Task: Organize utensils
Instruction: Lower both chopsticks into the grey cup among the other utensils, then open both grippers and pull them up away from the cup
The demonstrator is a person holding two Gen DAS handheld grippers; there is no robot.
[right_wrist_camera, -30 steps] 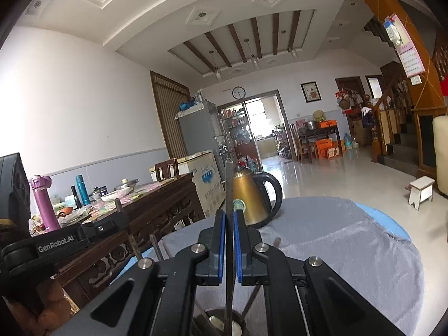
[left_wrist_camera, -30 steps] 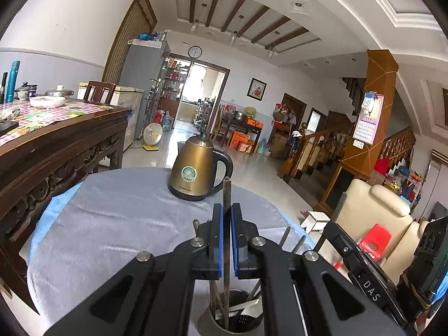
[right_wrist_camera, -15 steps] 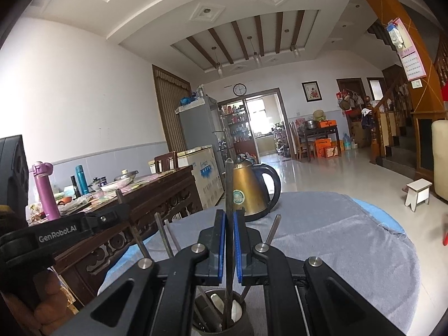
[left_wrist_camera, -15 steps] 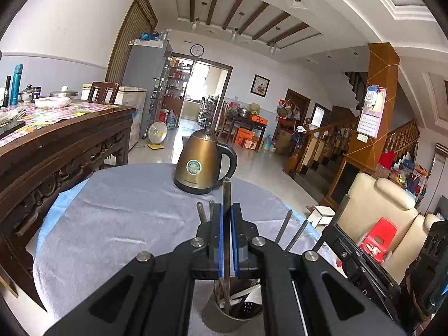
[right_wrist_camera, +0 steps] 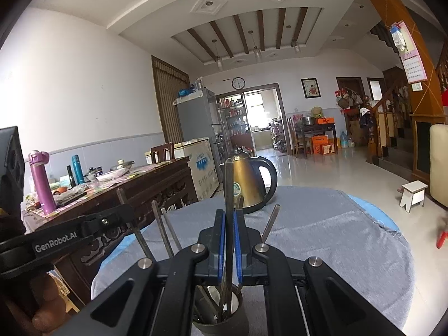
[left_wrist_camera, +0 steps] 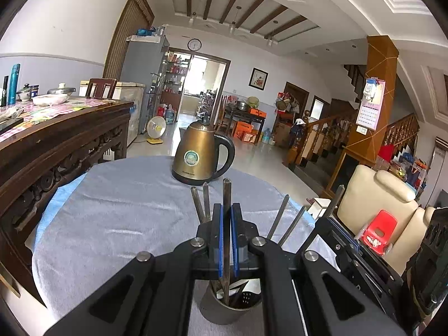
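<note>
A round table (left_wrist_camera: 112, 224) covered with a grey cloth over a blue underlayer fills the lower part of both wrist views. At its far side stands a bronze-coloured electric kettle (left_wrist_camera: 200, 155) with a black handle and a round label on its body.

Near the table's close edge sits a dark grey cylindrical utensil holder (left_wrist_camera: 224, 312), its rim showing just under the grippers; in the right wrist view the same holder (right_wrist_camera: 221, 323) appears at the bottom edge. Several slim metal utensil handles (left_wrist_camera: 282, 219) stand in it, leaning outward in different directions; their working ends are hidden inside the cup, so whether they are spoons, forks or chopsticks cannot be told.

The left gripper (left_wrist_camera: 226, 224) has its blue-padded fingers pressed together on one straight, dull grey metal utensil handle (left_wrist_camera: 226, 196), which rises upright above the fingertips to a pointed tip while its lower part runs down into the holder. The right gripper (right_wrist_camera: 230, 229) pinches a similar flat metal handle (right_wrist_camera: 229, 184) in the same way, upright, with its lower end inside the holder.

In the right wrist view, a person's hand (right_wrist_camera: 42, 305) grips the black body of the left tool at the lower left.
</note>
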